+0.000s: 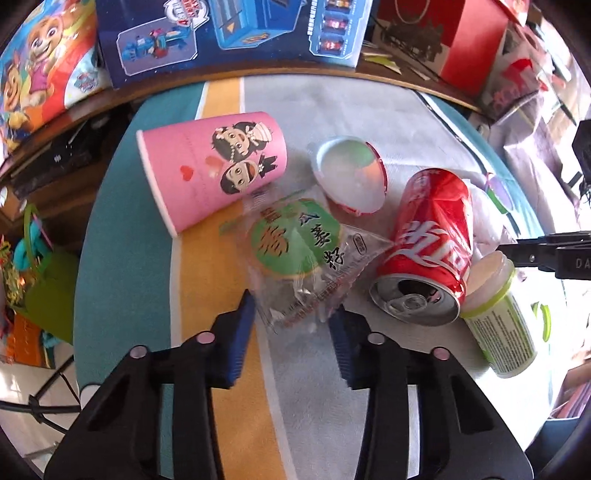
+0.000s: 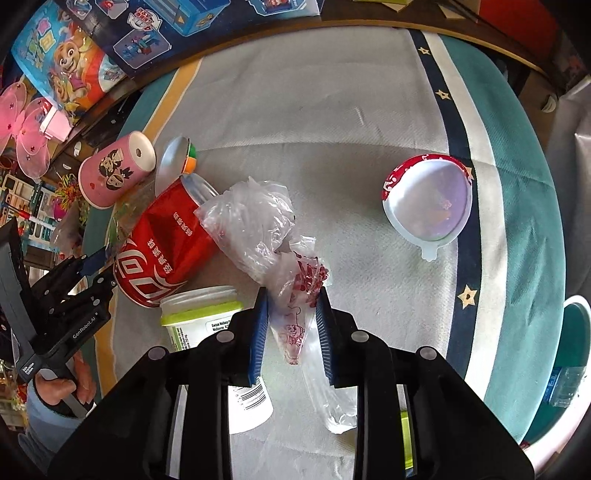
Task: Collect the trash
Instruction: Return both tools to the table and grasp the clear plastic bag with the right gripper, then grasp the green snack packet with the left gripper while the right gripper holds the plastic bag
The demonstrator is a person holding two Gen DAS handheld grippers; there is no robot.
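My left gripper (image 1: 292,312) is shut on the near end of a clear snack wrapper (image 1: 295,247) with a green label. Around the wrapper lie a pink paper cup (image 1: 210,166) on its side, a white half-shell (image 1: 351,173) and a red cola can (image 1: 428,243). A white bottle with a green label (image 1: 498,321) rests by the can's mouth. My right gripper (image 2: 291,299) is shut on a crumpled clear plastic bag (image 2: 258,221) with red print. The bag leans on the can (image 2: 162,251), and the bottle (image 2: 199,314) lies just left of these fingers. A second half-shell (image 2: 428,199) sits apart at the right.
Everything lies on a striped teal, yellow and grey mat (image 2: 332,110). Toy boxes (image 1: 229,33) and a red box (image 1: 461,37) line the far edge. A white-rimmed teal container (image 2: 576,332) stands off the mat's right side. A hand (image 2: 62,387) holds the left gripper's handle.
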